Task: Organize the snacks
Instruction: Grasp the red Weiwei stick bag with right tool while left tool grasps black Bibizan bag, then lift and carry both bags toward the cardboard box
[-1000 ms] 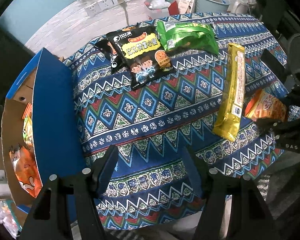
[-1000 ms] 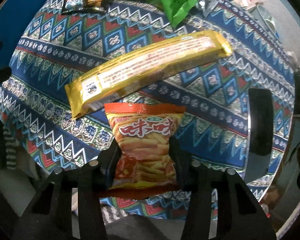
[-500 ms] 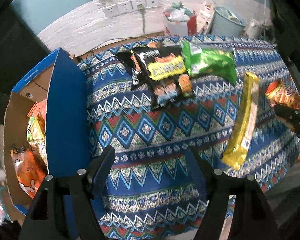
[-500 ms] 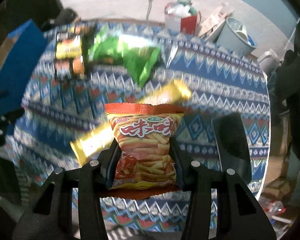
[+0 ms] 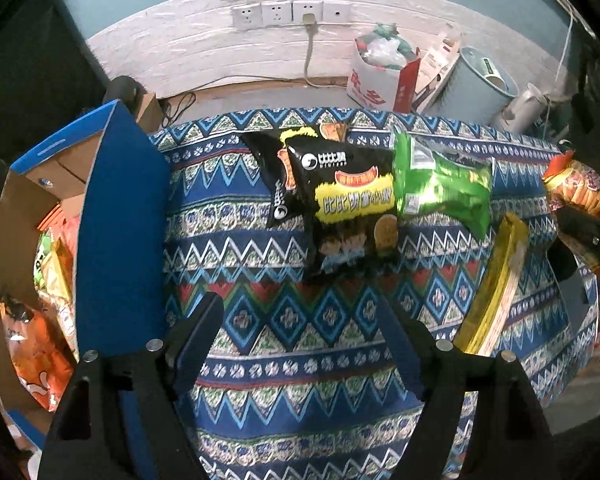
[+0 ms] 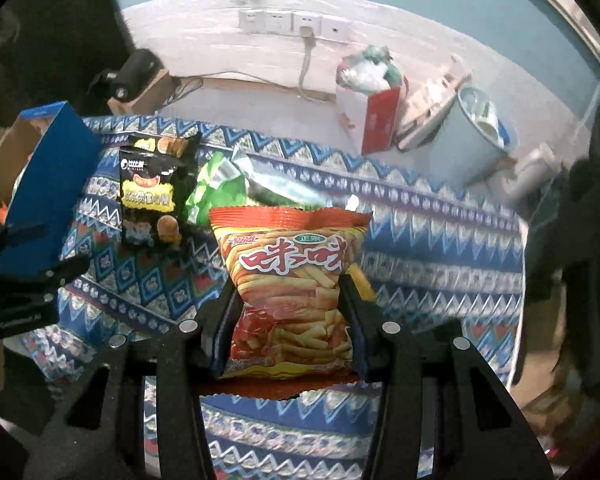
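The orange snack bag (image 6: 290, 280), crinkly foil printed with fried sticks, is sitting pinched at its lower half between the black fingers of the right gripper (image 6: 288, 320), lifted clear above the patterned cloth (image 6: 440, 248); its serrated top edge is standing upright. The left gripper (image 5: 300, 328) is hovering low over the same cloth with its jaws spread wide and nothing between them. Just beyond it, on the woven-looking blue zigzag fabric, a long flat gold packet (image 5: 496, 284) is lying lengthwise toward the right. Farther on, a glossy black bag (image 5: 348, 204) is overlapping a second black bag (image 5: 276, 184), and a shiny, wrinkled green bag (image 5: 444, 184) is touching its right edge. To the left, a blue cardboard box (image 5: 120, 232) with raw brown inner walls is standing open, holding more packets, among them an orange packet (image 5: 36, 360). Behind the table, a white brick-textured wall strip is carrying a row of sockets (image 5: 292, 14), with a round pale bin (image 5: 480, 84) on the floor.
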The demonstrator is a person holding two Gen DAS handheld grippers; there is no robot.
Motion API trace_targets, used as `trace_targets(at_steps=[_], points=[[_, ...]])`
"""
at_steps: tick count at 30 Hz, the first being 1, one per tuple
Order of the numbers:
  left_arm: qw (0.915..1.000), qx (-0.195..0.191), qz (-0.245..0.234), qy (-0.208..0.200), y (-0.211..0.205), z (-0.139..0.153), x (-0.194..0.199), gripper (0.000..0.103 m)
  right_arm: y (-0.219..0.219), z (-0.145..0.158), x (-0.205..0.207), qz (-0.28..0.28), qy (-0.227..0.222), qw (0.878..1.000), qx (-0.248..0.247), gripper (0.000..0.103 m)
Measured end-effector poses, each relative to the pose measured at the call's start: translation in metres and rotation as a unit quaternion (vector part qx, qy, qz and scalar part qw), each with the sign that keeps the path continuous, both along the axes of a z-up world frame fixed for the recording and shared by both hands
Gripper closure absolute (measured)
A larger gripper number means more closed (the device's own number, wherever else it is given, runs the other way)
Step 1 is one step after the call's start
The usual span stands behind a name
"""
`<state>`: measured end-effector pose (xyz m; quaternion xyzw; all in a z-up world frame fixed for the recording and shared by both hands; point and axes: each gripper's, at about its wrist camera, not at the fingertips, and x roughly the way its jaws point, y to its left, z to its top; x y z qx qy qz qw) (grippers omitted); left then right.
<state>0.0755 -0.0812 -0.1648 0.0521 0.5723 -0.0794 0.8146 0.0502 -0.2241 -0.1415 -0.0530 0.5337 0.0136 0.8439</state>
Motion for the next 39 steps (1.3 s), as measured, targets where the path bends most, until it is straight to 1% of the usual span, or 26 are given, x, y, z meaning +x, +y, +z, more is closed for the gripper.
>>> trace_targets(at_steps=[4,8,11,16,18,20,23,29,32,33,35,36,38,39], points=[[1.0,0.001,0.003,0.006,-0.009,-0.005,0.014,0.022,0.004,0.002,0.017,0.022,0.002,1.0,-0.016,0.057],[0.9998,0.003,0.011,0.017,-0.018,-0.012,0.028,0.021,0.004,-0.006,0.03,0.029,0.009,1.0,-0.007,0.057],[0.9992,0.003,0.029,0.025,-0.024,-0.02,0.04,0.021,0.003,-0.016,0.035,0.028,0.01,1.0,-0.005,0.057],[0.9987,0.003,0.048,0.016,-0.032,-0.024,0.053,0.02,-0.002,-0.031,0.043,0.023,0.015,1.0,0.003,0.057],[0.9984,0.0,0.054,0.017,-0.035,-0.026,0.058,0.02,-0.005,-0.034,0.046,0.02,0.015,1.0,0.008,0.057],[0.9978,-0.004,0.063,0.02,-0.038,-0.029,0.063,0.016,-0.01,-0.037,0.048,0.016,0.017,1.0,0.013,0.057],[0.9966,-0.009,0.078,0.027,-0.042,-0.036,0.072,0.016,-0.014,-0.041,0.051,0.014,0.019,1.0,0.016,0.057],[0.9961,0.004,0.081,0.035,-0.05,-0.05,0.078,0.016,-0.021,-0.049,0.056,0.01,0.026,0.999,0.026,0.057],[0.9965,0.008,0.079,0.027,-0.051,-0.053,0.078,0.016,-0.023,-0.049,0.058,0.009,0.026,0.999,0.029,0.057],[0.9968,0.008,0.077,0.023,-0.05,-0.053,0.077,0.017,-0.024,-0.049,0.059,0.009,0.027,0.999,0.03,0.057],[0.9971,0.006,0.074,0.014,-0.05,-0.052,0.075,0.032,-0.025,-0.05,0.06,0.007,0.027,0.999,0.033,0.057],[0.9972,0.009,0.073,0.011,-0.05,-0.051,0.075,0.035,-0.025,-0.05,0.061,0.008,0.027,0.999,0.034,0.057],[0.9977,0.006,0.068,0.006,-0.049,-0.049,0.073,0.044,-0.025,-0.049,0.062,0.009,0.026,0.999,0.034,0.057],[0.9979,0.005,0.064,0.004,-0.049,-0.048,0.072,0.045,-0.024,-0.05,0.062,0.01,0.026,0.999,0.034,0.057]])
